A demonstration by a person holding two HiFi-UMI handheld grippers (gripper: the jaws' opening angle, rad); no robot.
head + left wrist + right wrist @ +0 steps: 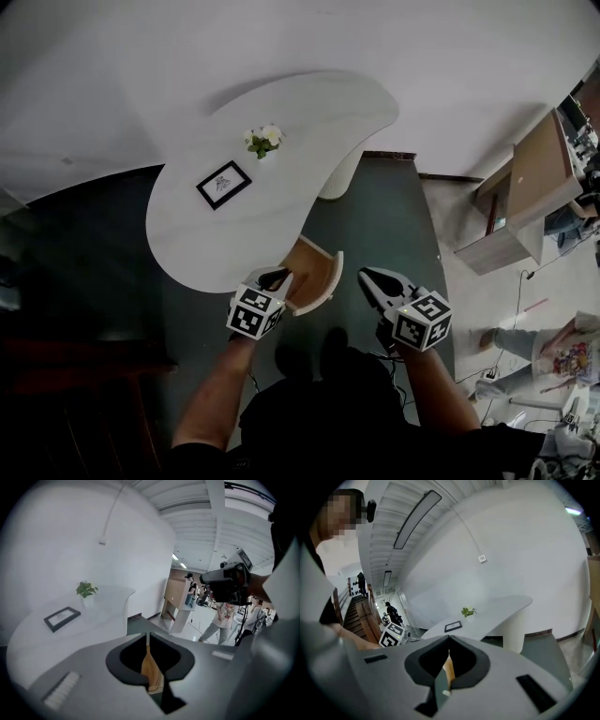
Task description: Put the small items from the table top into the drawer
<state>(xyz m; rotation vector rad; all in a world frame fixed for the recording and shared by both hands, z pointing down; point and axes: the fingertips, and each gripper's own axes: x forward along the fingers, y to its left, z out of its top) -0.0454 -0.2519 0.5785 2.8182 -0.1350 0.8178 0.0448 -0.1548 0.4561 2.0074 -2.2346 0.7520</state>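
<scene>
The white curved table (281, 202) carries a small potted plant (263, 141) and a black picture frame (224, 184). A wooden drawer (314, 272) stands pulled out at the table's near edge. My left gripper (275, 277) hovers at the drawer's left side, its jaws meeting at the tips with nothing between them. In the left gripper view the left gripper (148, 637) shows the drawer's wood (151, 670) below it. My right gripper (370, 277) hangs to the right of the drawer, apart from it. In its own view the right gripper (449, 641) has its jaws together and holds nothing.
A wooden cabinet (525, 202) stands on the floor at the right. The table's white pedestal (339, 178) rises behind the drawer. People (220, 616) stand farther off in the room. Dark green floor (384, 225) lies between the table and the cabinet.
</scene>
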